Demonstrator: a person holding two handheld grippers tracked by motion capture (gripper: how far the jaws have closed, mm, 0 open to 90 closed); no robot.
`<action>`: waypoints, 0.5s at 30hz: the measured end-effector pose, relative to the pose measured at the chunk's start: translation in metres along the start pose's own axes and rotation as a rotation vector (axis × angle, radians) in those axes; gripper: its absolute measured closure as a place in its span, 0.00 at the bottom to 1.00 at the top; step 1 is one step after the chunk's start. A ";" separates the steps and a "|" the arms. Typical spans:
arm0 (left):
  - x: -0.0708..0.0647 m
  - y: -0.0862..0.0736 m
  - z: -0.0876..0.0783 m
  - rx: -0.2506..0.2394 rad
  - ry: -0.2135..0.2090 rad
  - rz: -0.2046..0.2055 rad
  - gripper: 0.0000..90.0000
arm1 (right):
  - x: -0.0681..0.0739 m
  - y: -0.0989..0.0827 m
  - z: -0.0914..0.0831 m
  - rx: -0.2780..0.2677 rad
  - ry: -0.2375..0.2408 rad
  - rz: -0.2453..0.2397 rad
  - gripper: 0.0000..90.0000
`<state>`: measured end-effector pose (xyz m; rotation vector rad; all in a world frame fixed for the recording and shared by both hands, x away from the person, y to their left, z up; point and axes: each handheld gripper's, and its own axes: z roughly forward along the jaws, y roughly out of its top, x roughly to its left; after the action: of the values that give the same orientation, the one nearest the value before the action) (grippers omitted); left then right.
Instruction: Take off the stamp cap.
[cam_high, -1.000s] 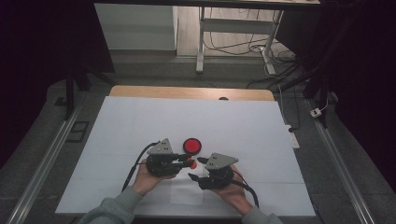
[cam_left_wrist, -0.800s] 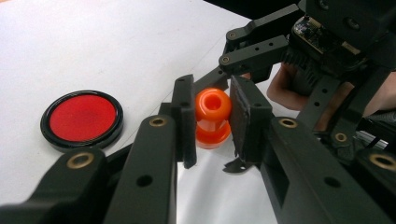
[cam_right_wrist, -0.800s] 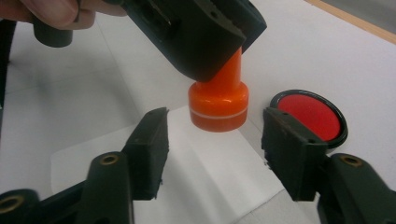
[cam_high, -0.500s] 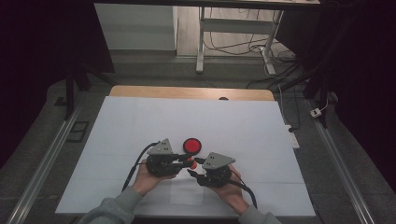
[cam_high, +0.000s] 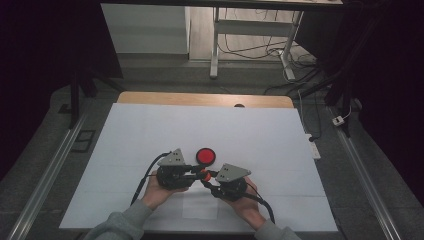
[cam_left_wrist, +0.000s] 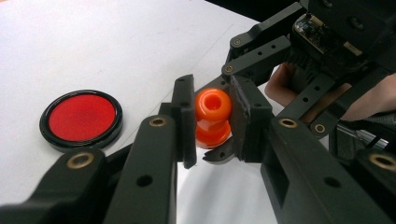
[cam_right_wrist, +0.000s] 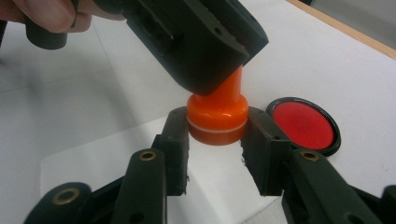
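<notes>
An orange stamp (cam_left_wrist: 212, 116) with a round knob and a wider base (cam_right_wrist: 217, 116) hangs just above the white sheet, between both grippers. My left gripper (cam_left_wrist: 212, 123) is shut on its knob, a pad pressing each side. My right gripper (cam_right_wrist: 216, 140) has just been closing, and its pads now press on the base from both sides. In the high view the left gripper (cam_high: 199, 173) and right gripper (cam_high: 206, 179) meet tip to tip at the stamp (cam_high: 203, 175), near the table's front middle. A round red ink pad (cam_high: 205, 156) with a black rim lies just beyond them.
A white sheet (cam_high: 150, 130) covers the table, with a wooden edge (cam_high: 200, 99) at the far side. The ink pad (cam_left_wrist: 81, 117) lies open on the sheet close to the jaws (cam_right_wrist: 303, 125). A hand holds each gripper from the near edge.
Both hands keep their place over the front middle of the sheet. The high view is too small to show any jaw movement.
</notes>
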<state>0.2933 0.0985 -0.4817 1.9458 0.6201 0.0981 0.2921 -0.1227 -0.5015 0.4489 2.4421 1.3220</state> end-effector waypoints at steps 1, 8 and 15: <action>0.000 0.000 0.000 0.000 0.000 0.001 0.80 | 0.000 0.000 0.000 0.003 -0.001 -0.005 0.70; 0.000 0.000 0.000 0.001 0.000 0.000 0.80 | 0.001 0.000 0.000 0.000 -0.010 -0.016 0.70; 0.000 0.000 -0.001 -0.002 -0.003 -0.002 0.80 | 0.002 0.000 -0.001 -0.003 -0.009 -0.013 0.71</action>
<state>0.2933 0.0991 -0.4814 1.9435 0.6197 0.0952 0.2904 -0.1224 -0.5014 0.4364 2.4317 1.3149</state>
